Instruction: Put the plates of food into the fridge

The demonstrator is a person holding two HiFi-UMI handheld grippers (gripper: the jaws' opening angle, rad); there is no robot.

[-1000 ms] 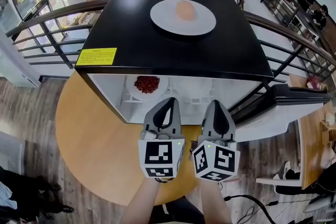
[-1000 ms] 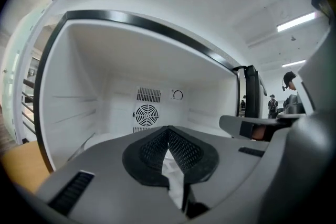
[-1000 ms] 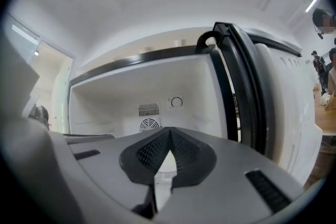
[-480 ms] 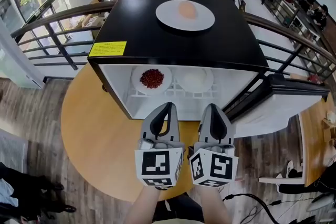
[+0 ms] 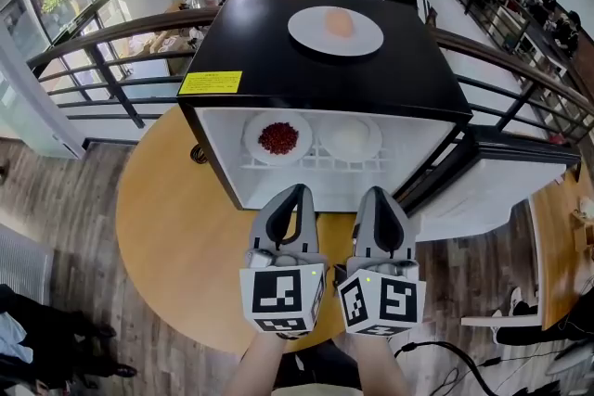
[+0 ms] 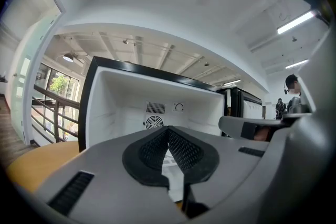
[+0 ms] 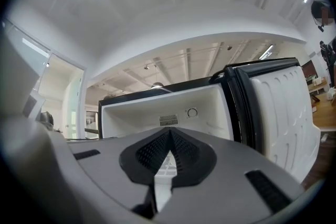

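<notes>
A black mini fridge [image 5: 325,83] stands open on a round wooden table [image 5: 176,236]. On its top rests a white plate [image 5: 335,39] with an orange piece of food [image 5: 339,21]. Inside, on the wire shelf, sit a plate of red food [image 5: 277,137] and a white plate of pale food [image 5: 350,136]. My left gripper [image 5: 297,192] and right gripper [image 5: 373,194] hang side by side just in front of the opening, both shut with nothing in them. The left gripper [image 6: 168,129] and right gripper [image 7: 169,132] both face the white fridge interior [image 6: 157,97].
The fridge door [image 5: 492,176] stands swung out to the right. A curved metal railing [image 5: 102,70] runs behind the table, with a lower floor beyond. Wooden floor surrounds the table, and a cable [image 5: 445,352] lies at the lower right.
The head view has shifted so the fridge sits farther off and more of its shelf and both inner plates show. Both grippers stay shut, side by side.
</notes>
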